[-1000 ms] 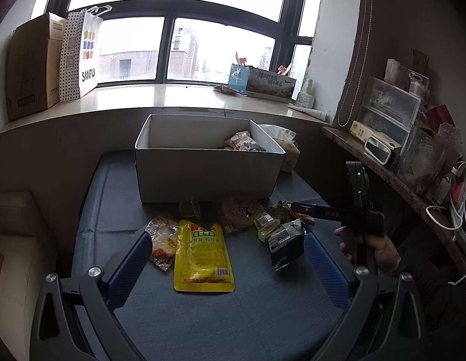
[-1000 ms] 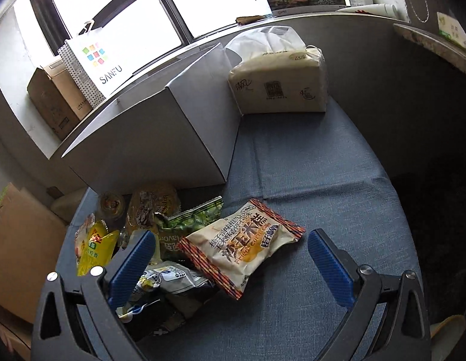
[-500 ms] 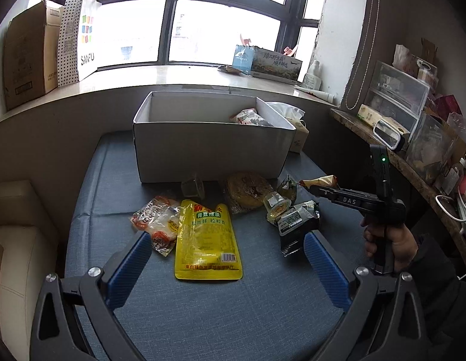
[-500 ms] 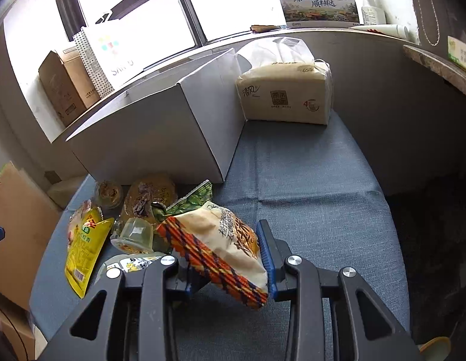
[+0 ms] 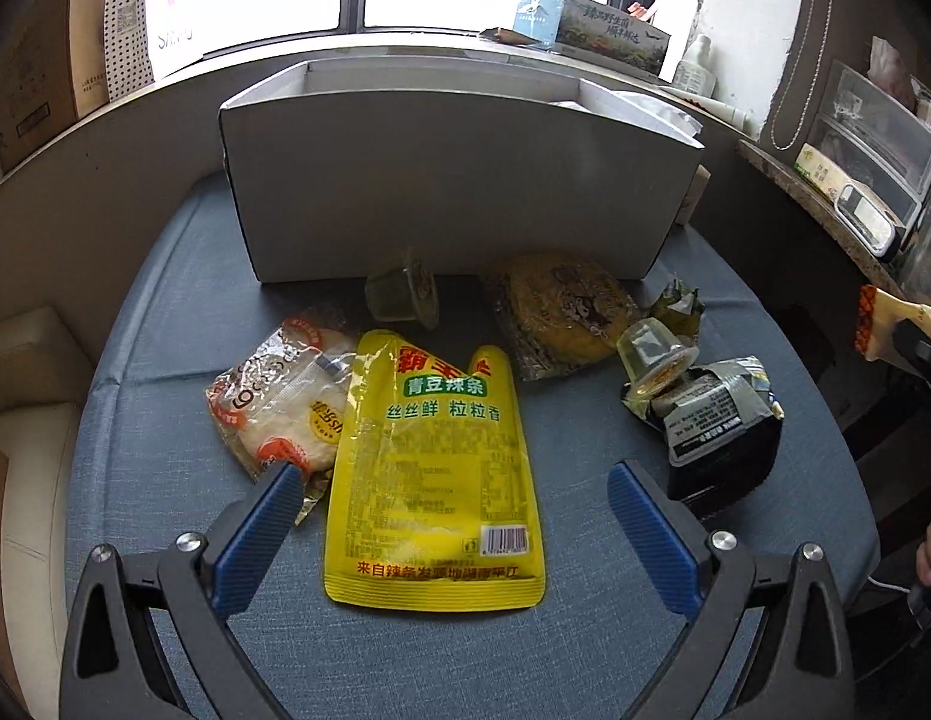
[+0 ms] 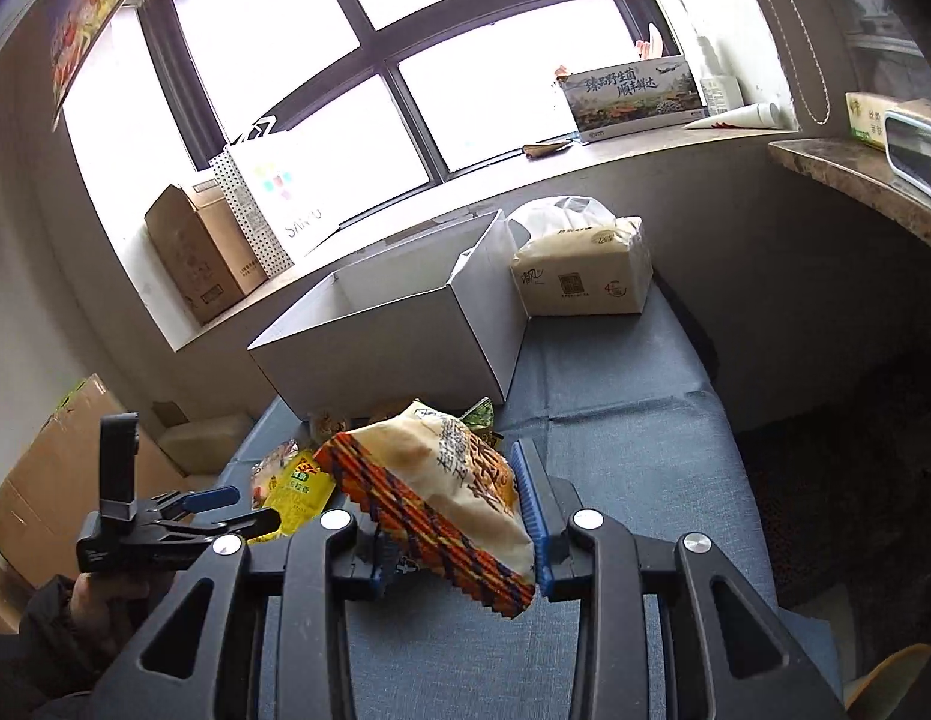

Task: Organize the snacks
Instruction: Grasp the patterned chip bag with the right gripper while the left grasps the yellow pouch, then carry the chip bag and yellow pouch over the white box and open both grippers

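Note:
My right gripper [image 6: 459, 516] is shut on an orange-striped cream snack bag [image 6: 435, 492] and holds it raised above the blue table, in front of the white box [image 6: 375, 348]. That bag's edge shows at the far right of the left wrist view [image 5: 885, 324]. My left gripper [image 5: 453, 516] is open, low over a yellow snack pouch [image 5: 435, 468] that lies flat between its fingers. A white-and-red packet [image 5: 279, 402] lies left of the pouch. The white box [image 5: 453, 204] stands behind the snacks.
Two jelly cups [image 5: 405, 294] [image 5: 651, 354], a round brown cake pack [image 5: 561, 312], a green packet [image 5: 681, 306] and a black-grey packet [image 5: 717, 426] lie in front of the box. A tissue pack [image 6: 585, 276] stands right of the box. A stone shelf [image 6: 855, 180] juts at the right.
My right gripper closed on the orange-striped bag and lifted it off the table. My left gripper moved down and forward, closer to the yellow pouch.

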Action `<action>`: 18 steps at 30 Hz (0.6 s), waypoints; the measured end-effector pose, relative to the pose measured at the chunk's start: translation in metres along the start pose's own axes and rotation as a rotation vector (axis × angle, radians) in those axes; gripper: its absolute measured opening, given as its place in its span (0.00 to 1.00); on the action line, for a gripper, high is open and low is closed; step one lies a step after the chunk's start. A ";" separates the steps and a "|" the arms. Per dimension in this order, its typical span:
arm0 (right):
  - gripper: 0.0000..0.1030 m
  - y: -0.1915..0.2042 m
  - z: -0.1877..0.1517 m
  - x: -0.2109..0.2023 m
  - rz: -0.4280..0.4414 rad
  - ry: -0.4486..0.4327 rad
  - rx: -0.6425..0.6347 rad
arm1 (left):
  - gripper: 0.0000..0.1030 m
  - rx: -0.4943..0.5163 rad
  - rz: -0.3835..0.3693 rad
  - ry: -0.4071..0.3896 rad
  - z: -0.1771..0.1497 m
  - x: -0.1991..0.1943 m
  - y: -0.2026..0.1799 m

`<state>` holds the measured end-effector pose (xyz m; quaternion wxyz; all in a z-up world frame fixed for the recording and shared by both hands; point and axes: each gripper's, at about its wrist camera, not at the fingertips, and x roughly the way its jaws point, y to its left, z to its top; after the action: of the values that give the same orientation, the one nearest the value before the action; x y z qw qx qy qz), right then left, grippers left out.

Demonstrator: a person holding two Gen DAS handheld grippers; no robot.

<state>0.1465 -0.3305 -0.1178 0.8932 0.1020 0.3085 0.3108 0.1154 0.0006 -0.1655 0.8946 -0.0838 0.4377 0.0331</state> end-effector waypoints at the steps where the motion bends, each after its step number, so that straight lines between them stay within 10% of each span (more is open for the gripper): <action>1: 0.36 0.001 -0.001 -0.002 0.002 0.004 -0.005 | 1.00 -0.009 0.020 0.003 0.001 0.007 0.000; 9: 0.36 0.015 -0.011 0.001 0.010 0.032 -0.060 | 0.97 0.005 0.194 0.046 0.002 0.040 -0.002; 11: 0.36 0.019 -0.013 0.003 0.016 0.039 -0.071 | 0.74 0.046 0.155 0.017 -0.003 0.034 -0.009; 13: 0.36 0.022 -0.015 0.005 0.019 0.046 -0.080 | 0.28 0.033 0.107 0.011 -0.006 0.026 -0.010; 18: 0.36 0.027 -0.018 0.006 0.020 0.053 -0.097 | 0.24 0.001 0.001 -0.041 -0.014 -0.005 -0.003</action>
<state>0.1258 -0.3059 -0.1248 0.8855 0.0535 0.3156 0.3368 0.1024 -0.0043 -0.1698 0.9034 -0.0822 0.4194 0.0349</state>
